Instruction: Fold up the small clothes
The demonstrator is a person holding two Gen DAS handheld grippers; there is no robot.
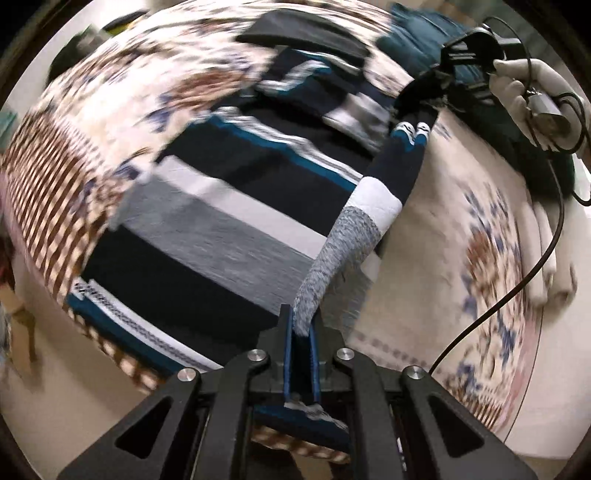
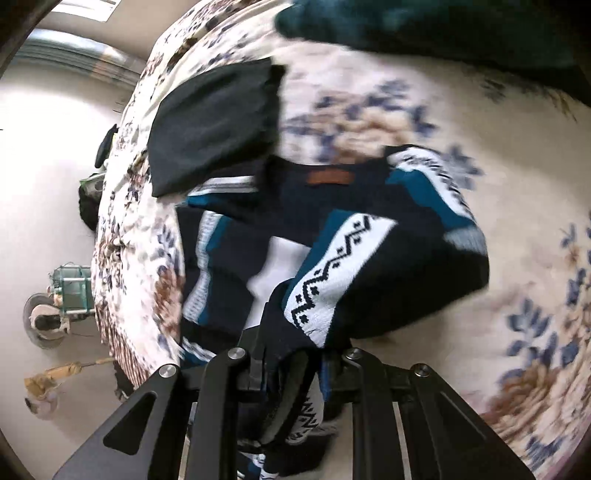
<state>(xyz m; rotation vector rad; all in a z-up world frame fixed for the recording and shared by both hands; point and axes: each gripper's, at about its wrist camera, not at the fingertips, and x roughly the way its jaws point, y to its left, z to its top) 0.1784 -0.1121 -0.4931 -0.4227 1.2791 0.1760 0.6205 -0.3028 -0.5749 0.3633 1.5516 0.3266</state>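
A striped knit sweater [image 1: 229, 206] in navy, grey, white and teal lies spread on the floral bedspread [image 1: 443, 229]. My left gripper [image 1: 302, 328] is shut on the grey edge of the sweater's side, which is lifted in a taut strip up to my right gripper [image 1: 415, 131]. In the right wrist view my right gripper [image 2: 291, 354] is shut on a bunched patterned part of the sweater [image 2: 332, 258], held above the rest of the garment. Both views are blurred by motion.
A folded black garment [image 2: 218, 125] lies on the bedspread [image 2: 517, 258] beyond the sweater; it also shows in the left wrist view [image 1: 306, 33]. A dark teal cloth [image 2: 424, 29] lies at the far side. A folded white item [image 1: 546, 258] sits at right. The bed edge and floor [image 2: 44, 184] are at left.
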